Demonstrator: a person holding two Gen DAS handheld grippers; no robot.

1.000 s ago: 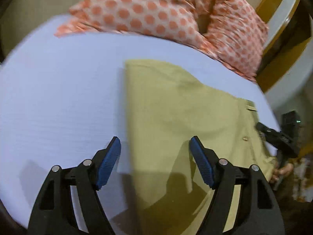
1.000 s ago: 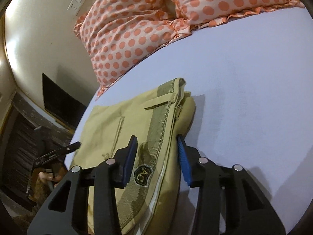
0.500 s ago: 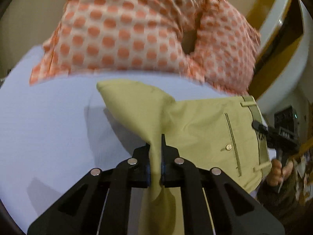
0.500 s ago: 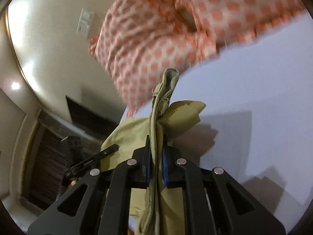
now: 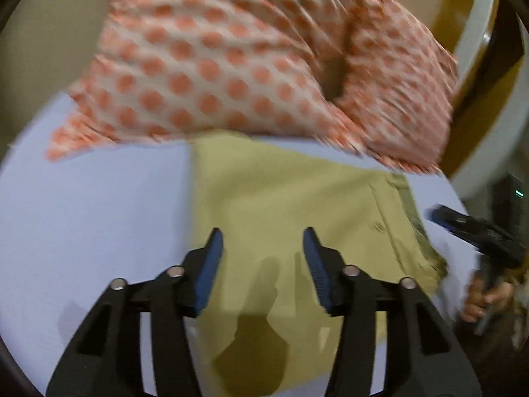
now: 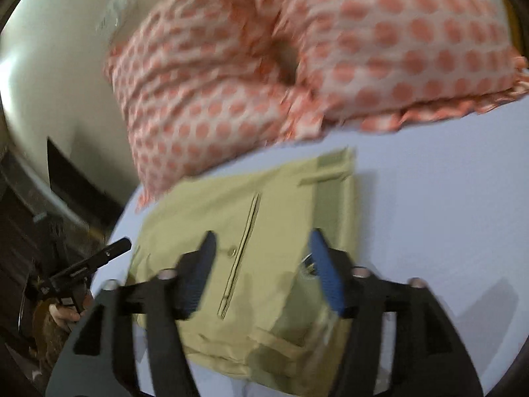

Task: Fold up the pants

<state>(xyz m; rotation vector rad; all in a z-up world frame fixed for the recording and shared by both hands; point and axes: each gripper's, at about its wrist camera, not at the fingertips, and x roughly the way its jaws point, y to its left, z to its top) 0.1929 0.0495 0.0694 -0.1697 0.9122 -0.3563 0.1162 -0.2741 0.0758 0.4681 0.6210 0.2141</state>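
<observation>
The khaki pants (image 5: 281, 205) lie folded flat into a rectangle on the pale blue bed sheet (image 5: 92, 218), close below the pillows. My left gripper (image 5: 261, 248) is open and empty, hovering over the pants' near left part. In the right wrist view the pants (image 6: 274, 218) show a back pocket seam with a button and the waistband on the right. My right gripper (image 6: 261, 251) is open and empty above the waistband end. The right gripper also shows in the left wrist view (image 5: 469, 228) at the far right.
Two white pillows with orange dots (image 5: 238, 56) lie at the head of the bed, touching the pants' far edge; they also show in the right wrist view (image 6: 297, 66). A wall with a switch plate (image 6: 109, 16) is at the left. The sheet (image 6: 446, 198) extends right.
Half a second ago both grippers were shut on lifted pants fabric. Now both have opened and let go, and the pants lie flat, folded, nearer the pillows.
</observation>
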